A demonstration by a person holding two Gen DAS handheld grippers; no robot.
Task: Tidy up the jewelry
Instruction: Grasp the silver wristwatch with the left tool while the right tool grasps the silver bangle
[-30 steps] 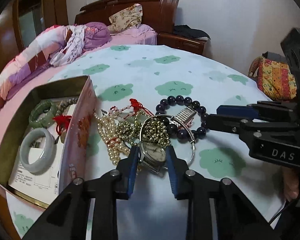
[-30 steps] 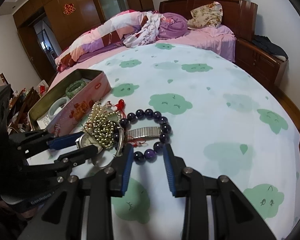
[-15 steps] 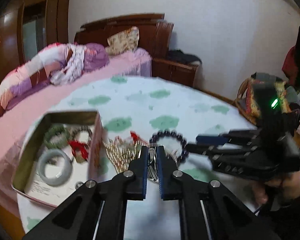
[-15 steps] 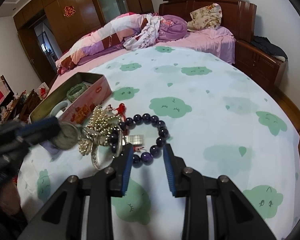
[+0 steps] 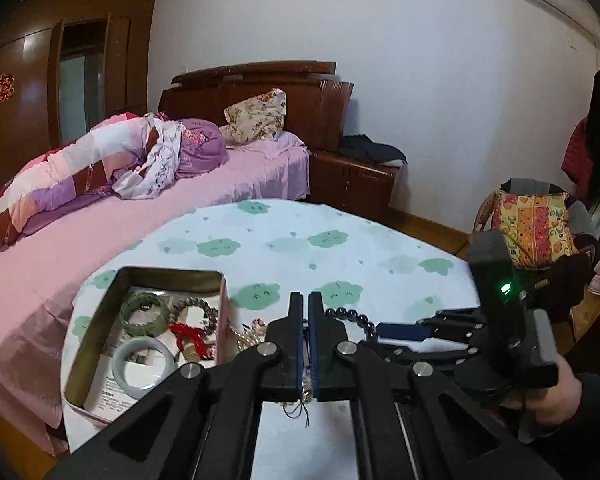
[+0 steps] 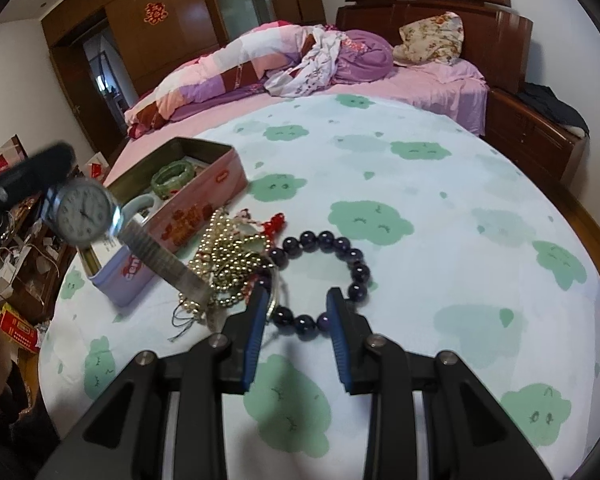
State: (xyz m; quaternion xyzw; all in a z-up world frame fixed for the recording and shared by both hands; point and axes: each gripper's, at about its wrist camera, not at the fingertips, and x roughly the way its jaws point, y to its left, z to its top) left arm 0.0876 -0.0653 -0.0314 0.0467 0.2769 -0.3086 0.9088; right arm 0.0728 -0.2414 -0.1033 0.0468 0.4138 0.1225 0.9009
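Observation:
My left gripper (image 5: 305,300) is shut on a silver wristwatch (image 6: 85,213) and holds it in the air beside the open tin box (image 6: 204,184); its metal strap (image 6: 160,260) hangs down. The tin (image 5: 100,320) holds a green bangle (image 5: 145,314), a pale bangle (image 5: 143,368), a bead bracelet and a red-tasselled piece. My right gripper (image 6: 296,312) is open, low over the dark purple bead bracelet (image 6: 324,276). A tangle of pearl and gold bead necklaces (image 6: 228,252) lies beside the tin.
The round table (image 6: 420,200) has a white cloth with green clouds. A bed with quilts (image 6: 284,64) stands behind it, a wooden nightstand (image 5: 352,184) to the right, and a chair with a patterned cushion (image 5: 532,228) at the far right.
My left gripper closed on the watch and lifted it off the jewelry pile, up and to the left toward the tin. My right gripper stayed open over the purple bracelet.

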